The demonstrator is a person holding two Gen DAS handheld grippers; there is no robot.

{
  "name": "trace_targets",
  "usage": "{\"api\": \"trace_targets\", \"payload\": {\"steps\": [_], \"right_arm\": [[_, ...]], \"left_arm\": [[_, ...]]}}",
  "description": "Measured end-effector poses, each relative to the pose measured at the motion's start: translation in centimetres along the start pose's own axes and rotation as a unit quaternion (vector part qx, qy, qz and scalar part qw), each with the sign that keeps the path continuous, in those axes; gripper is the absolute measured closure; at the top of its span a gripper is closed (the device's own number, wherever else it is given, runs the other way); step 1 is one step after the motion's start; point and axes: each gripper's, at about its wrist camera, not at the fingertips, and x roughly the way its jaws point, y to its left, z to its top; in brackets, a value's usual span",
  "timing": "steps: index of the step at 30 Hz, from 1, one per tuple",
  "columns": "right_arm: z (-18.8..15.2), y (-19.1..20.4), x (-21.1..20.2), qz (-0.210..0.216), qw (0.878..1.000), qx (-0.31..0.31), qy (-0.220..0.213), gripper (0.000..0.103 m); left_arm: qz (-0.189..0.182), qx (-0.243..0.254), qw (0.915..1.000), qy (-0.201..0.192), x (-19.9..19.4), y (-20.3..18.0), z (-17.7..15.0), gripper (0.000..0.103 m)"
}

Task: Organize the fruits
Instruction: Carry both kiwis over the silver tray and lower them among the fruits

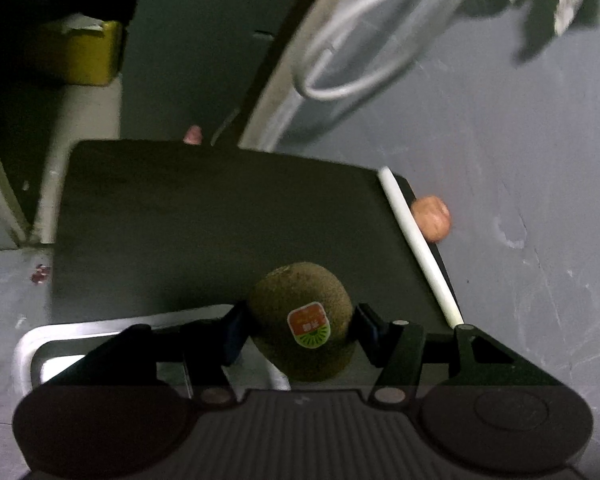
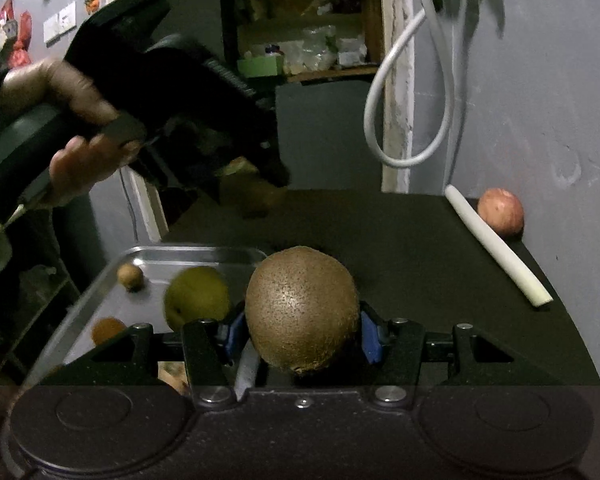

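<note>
Brown kiwis sit clenched in both claws, the left claw point(image 1: 300, 330) gripping the stickered kiwi point(image 1: 302, 320), the right claw point(image 2: 302, 334) its kiwi point(image 2: 302, 312) beside the steel tray point(image 2: 188, 254); each should be lowered gently into free tray space.

Two fuzzy brown kiwis, a stickered kiwi point(image 1: 302, 320) and a plain kiwi point(image 2: 302, 312), are held above the black table point(image 2: 400, 248); a pinkish apple point(image 2: 500, 211) rests at its far right edge.

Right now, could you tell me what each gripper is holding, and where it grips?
Each holds a kiwi across its middle: the left gripper a stickered kiwi, the right gripper a plain kiwi.
</note>
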Motion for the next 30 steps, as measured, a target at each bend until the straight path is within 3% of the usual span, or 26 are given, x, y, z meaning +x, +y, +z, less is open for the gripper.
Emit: {"api": "trace_targets", "payload": {"steps": [13,30], "right_arm": [[1.3,5.2,-2.5,0.043,0.998,-0.033,-0.009,0.046],[-1.9,11.1,-4.4,0.068,0.994,-0.049,0.066,0.046]], "left_arm": [[0.038,-0.019,0.9988,-0.025,-6.5,6.3,-2.4,0.042],[0.039,-0.021,0.9990,0.007,-6.0,8.9,-5.8,0.042]]}}
